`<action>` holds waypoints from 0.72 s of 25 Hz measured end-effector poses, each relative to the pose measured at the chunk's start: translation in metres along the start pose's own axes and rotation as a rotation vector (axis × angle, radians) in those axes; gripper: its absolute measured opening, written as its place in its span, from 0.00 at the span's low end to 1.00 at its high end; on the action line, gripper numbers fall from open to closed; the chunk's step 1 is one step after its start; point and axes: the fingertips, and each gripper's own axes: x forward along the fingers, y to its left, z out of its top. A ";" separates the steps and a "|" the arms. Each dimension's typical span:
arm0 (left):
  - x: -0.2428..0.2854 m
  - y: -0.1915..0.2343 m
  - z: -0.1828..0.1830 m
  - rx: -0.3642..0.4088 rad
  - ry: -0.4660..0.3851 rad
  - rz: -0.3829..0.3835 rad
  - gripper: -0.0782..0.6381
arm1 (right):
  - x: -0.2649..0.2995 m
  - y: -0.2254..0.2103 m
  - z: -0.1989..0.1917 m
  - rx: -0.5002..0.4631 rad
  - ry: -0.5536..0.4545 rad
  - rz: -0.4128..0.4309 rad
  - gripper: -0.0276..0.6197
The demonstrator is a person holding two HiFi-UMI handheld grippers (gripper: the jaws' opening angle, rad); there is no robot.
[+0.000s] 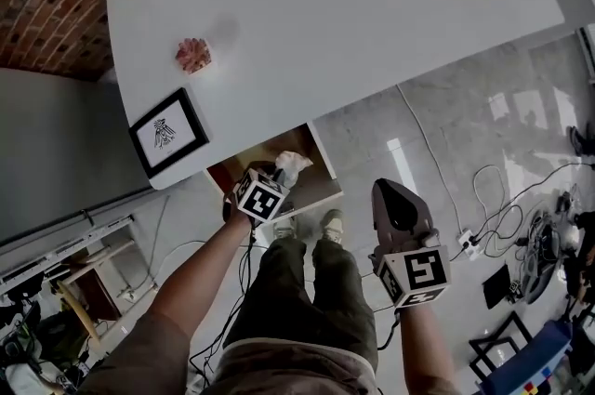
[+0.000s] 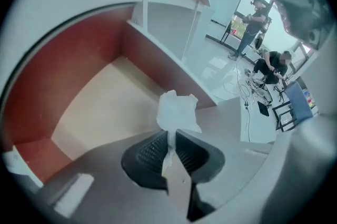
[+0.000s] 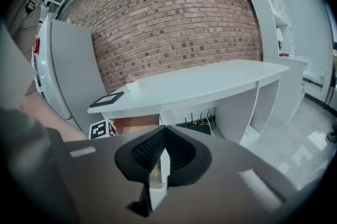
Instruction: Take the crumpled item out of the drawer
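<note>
A crumpled white paper wad sticks out from between the jaws of my left gripper, which is shut on it above the open drawer. In the head view the same wad shows just past the left gripper, over the pulled-out drawer under the white desk. My right gripper hangs apart to the right over the floor, jaws together with nothing in them. In its own view the right gripper faces the desk from a distance.
On the desk lie a black picture frame and a small pink object. Cables and a power strip run across the floor at the right. A brick wall stands behind the desk. People stand far off.
</note>
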 end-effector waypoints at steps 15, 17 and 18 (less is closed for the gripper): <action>-0.220 -0.045 0.089 0.002 -0.334 -0.039 0.18 | -0.096 0.049 0.131 -0.066 -0.136 -0.016 0.09; -0.255 -0.044 0.104 0.003 -0.395 -0.029 0.18 | -0.108 0.057 0.151 -0.082 -0.164 -0.016 0.09; -0.273 -0.043 0.111 0.003 -0.424 -0.020 0.18 | -0.114 0.062 0.161 -0.090 -0.178 -0.015 0.09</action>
